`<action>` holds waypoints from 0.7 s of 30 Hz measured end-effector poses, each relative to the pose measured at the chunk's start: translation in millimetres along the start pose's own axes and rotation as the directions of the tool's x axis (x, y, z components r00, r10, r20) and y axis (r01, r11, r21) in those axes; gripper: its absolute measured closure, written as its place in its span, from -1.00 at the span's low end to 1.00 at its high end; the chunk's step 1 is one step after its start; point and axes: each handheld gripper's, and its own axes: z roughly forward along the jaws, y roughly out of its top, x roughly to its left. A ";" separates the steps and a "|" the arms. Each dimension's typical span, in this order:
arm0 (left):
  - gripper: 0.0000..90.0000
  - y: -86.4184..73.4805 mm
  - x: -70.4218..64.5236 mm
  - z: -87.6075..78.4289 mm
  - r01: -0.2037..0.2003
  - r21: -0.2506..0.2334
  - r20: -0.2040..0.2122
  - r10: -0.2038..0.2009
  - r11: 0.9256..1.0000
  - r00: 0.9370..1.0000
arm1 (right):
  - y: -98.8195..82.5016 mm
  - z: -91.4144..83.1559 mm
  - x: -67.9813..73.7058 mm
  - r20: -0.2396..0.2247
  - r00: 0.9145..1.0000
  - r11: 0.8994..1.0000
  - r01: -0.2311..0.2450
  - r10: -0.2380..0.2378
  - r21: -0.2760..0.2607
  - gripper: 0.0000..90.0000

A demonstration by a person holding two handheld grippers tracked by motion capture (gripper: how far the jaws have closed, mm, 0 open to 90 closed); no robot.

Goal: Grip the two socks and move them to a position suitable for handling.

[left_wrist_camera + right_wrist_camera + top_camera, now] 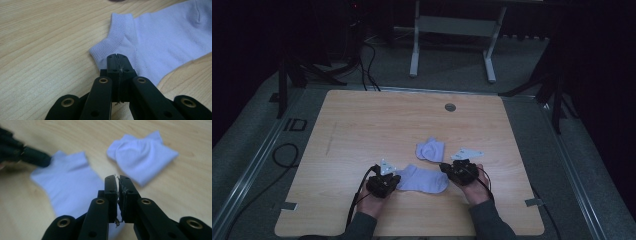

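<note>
Two pale lilac socks lie on my tabletop. The flat sock (pixel 424 180) rests near the front edge, between my two grippers; the folded sock (pixel 430 149) sits just behind it, toward the middle. My left gripper (pixel 117 57) is pressed together on the flat sock's cuff end. My right gripper (pixel 117 180) shows a narrow slit between its jaws, above the flat sock's other end, nothing pinched.

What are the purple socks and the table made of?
The flat sock looks like soft knitted cloth, maybe cotton: its cuff shows fine ribs and a matte, fuzzy surface. The folded sock looks the same. The table looks like pale wood, or a wood-print top: long grain lines, smooth finish.
</note>
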 end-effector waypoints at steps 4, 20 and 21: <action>0.98 -0.8 -0.5 -1.0 0.002 0.001 0.003 -0.002 1.000 1.000 | 23.6 24.9 -5.3 -0.003 1.000 1.000 0.001 -0.001 0.020 0.85; 0.95 -2.7 -1.2 -3.7 0.007 0.007 0.015 -0.007 1.000 1.000 | 62.6 95.6 -6.3 0.018 1.000 0.979 0.001 -0.005 0.201 0.47; 0.95 -2.6 -1.3 -3.6 0.008 0.006 0.014 -0.008 1.000 1.000 | 62.3 98.5 -7.5 0.022 1.000 0.976 -0.008 0.003 0.216 0.49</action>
